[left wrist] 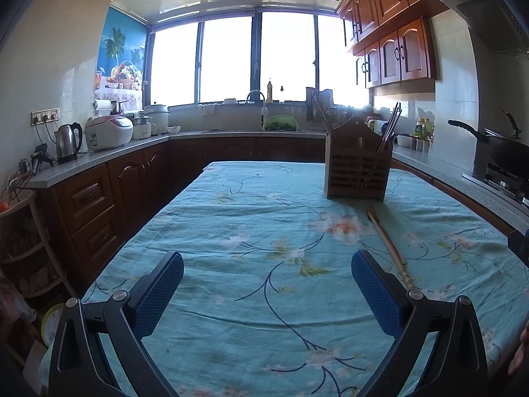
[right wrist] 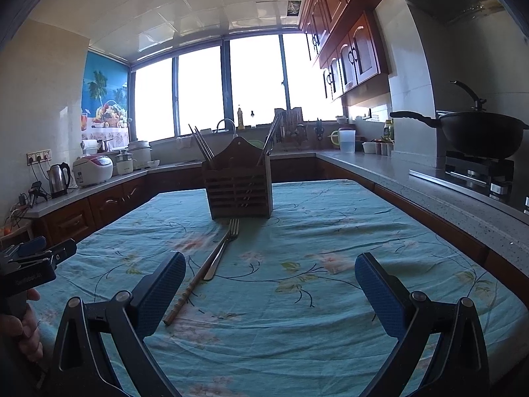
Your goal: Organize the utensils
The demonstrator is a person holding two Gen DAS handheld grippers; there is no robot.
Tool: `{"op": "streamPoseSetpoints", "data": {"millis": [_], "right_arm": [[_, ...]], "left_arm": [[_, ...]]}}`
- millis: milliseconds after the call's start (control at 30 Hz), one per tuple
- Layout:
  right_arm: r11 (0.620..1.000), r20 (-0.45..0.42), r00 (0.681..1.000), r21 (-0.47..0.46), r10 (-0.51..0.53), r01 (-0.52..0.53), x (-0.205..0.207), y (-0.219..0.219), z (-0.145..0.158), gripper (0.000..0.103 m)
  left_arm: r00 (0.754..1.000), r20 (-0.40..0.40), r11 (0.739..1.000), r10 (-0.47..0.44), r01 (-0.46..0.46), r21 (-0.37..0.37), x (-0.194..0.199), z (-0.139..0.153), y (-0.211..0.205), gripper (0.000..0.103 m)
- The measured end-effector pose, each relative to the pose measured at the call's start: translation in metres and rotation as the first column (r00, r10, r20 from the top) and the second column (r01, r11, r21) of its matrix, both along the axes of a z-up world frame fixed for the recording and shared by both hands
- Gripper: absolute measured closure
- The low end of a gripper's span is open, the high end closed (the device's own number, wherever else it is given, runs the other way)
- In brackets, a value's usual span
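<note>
Left tool wide open, empty, hovering over the near end of the surface. Right tool also wide open, nothing held.

Surface carries a teal floral cloth. Wooden utensil holder stands toward the far edge, upright, chopsticks already sticking out of its left and right compartments. Fork lies flat just in front of the holder, tines toward it. Single bamboo chopstick lies beside and partly under or against the fork, cannot tell which, its near end close to the right tool's left finger.

Step, by judgement: loose pieces not yet picked; the holder part filled, so sorting looks midway. Next move likely calls for the right tool to shift left, drop low and close across the thin chopstick or fork handle; both lie flat on cloth, so a slip or cloth snag is a risk.

Room: broad open cloth right of the fork and in front of both tools. Kitchen counter runs close along the right edge, and the left tool's body sits near the left edge in the right wrist view.
</note>
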State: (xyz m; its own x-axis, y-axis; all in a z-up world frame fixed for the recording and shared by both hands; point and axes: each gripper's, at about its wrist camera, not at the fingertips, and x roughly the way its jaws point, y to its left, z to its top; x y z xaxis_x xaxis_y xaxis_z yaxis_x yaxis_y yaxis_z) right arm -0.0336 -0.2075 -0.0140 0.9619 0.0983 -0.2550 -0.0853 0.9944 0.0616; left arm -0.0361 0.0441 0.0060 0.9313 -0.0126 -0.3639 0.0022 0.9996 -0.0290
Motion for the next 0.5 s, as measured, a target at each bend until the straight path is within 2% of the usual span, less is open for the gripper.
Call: {"op": "streamPoseSetpoints", "data": {"millis": [500], "right_arm": [[1.000,-0.001,1.000,0.016,0.009,-0.009,-0.0005,-0.0006,-0.0026,0.000]], "left_arm": [[1.000,0.006,1.000,0.003,-0.003,0.003,-0.0022,-0.0019,-0.0024,0.001]]}}
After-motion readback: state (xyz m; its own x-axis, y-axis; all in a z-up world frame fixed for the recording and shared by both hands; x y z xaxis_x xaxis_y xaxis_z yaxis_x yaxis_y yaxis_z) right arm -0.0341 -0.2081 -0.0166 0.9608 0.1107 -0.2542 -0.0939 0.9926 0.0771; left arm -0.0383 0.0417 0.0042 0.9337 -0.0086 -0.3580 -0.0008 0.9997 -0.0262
